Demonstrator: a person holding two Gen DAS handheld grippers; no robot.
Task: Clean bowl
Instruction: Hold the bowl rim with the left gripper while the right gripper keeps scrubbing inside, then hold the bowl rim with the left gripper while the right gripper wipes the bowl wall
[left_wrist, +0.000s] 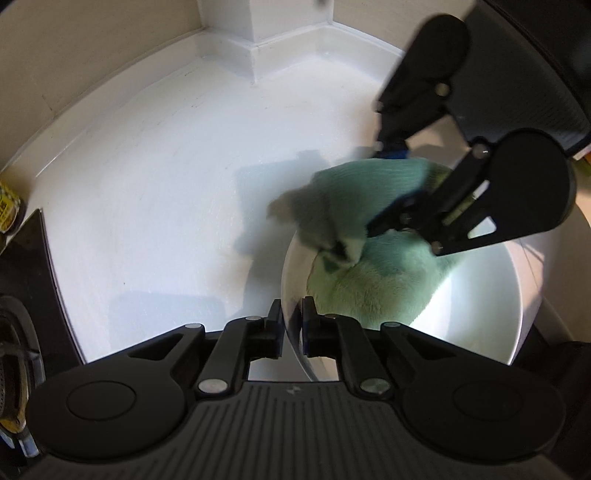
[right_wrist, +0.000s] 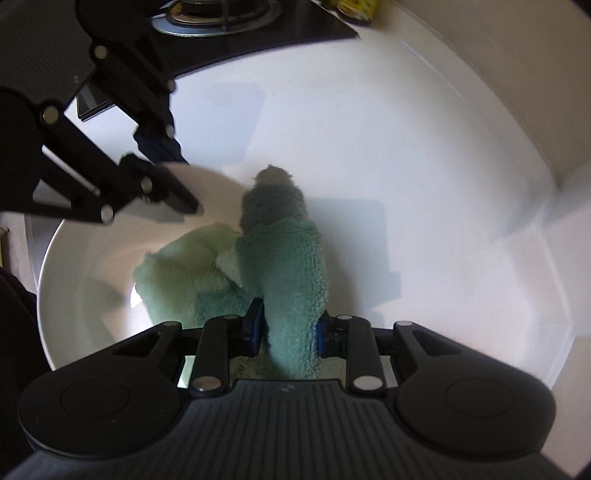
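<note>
Left wrist view first: my left gripper has its jaws pinched narrow on the near rim of the bowl, one finger outside the wall, one inside, and the bowl looks tipped up off the white counter rather than sitting flat. So the bowl lies right at the left jaws, opening away to the front and right.

Over to the right wrist view: my right gripper is clamped on a thick fold of the green cloth, which runs straight out from the jaws along their axis. Its far tail flops over the bowl's rim toward the counter, and a paler bunch spills left into the bowl's hollow.

Here's what matters: the inside of the bowl sits to the left of and below the right jaws, so I judge the next wipe has to sweep left and down, dragging that bunch around the wall. The right gripper is the working one; the left only steadies. The stove is well clear behind. Edges are blurred, so I can't tell how clean the bowl is.
</note>
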